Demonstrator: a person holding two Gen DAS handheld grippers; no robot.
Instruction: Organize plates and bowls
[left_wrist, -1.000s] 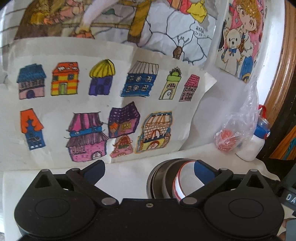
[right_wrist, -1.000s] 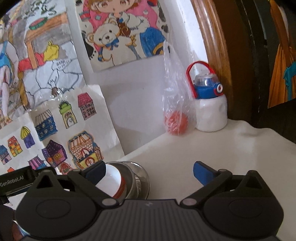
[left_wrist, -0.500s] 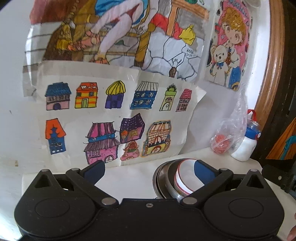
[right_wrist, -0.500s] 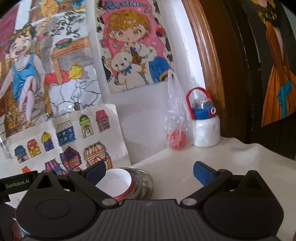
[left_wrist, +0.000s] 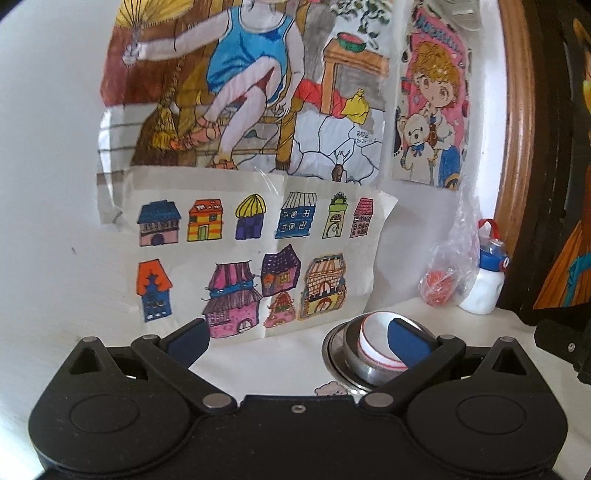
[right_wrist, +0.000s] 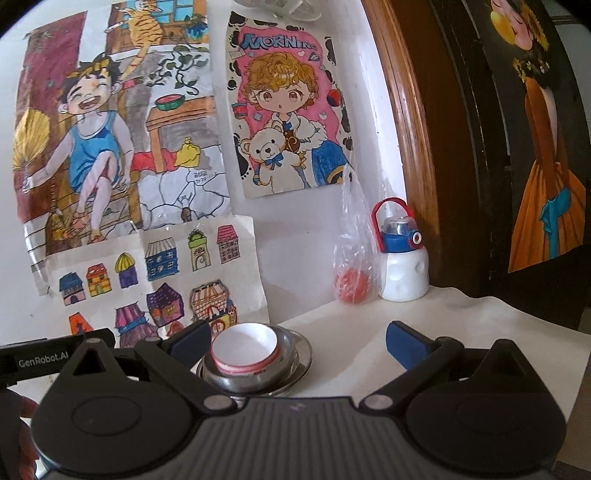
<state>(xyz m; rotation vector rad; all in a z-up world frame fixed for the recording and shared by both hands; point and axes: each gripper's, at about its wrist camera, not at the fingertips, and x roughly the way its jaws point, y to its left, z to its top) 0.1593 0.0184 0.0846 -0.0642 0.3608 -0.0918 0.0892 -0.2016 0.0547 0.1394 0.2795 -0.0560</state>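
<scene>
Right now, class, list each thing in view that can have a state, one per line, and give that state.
White bowl: upright, nested in the steel bowl.
Steel bowl: upright, on the steel plate.
Steel plate: flat on the table.
Water bottle: upright, lid on.
Plastic bag: holds something red.
Left gripper: open, empty.
Right gripper: open, empty.

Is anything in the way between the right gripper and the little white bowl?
Nothing visible. The right gripper hangs open, with only bare tablecloth before the white bowl, nested in the steel bowl.
</scene>
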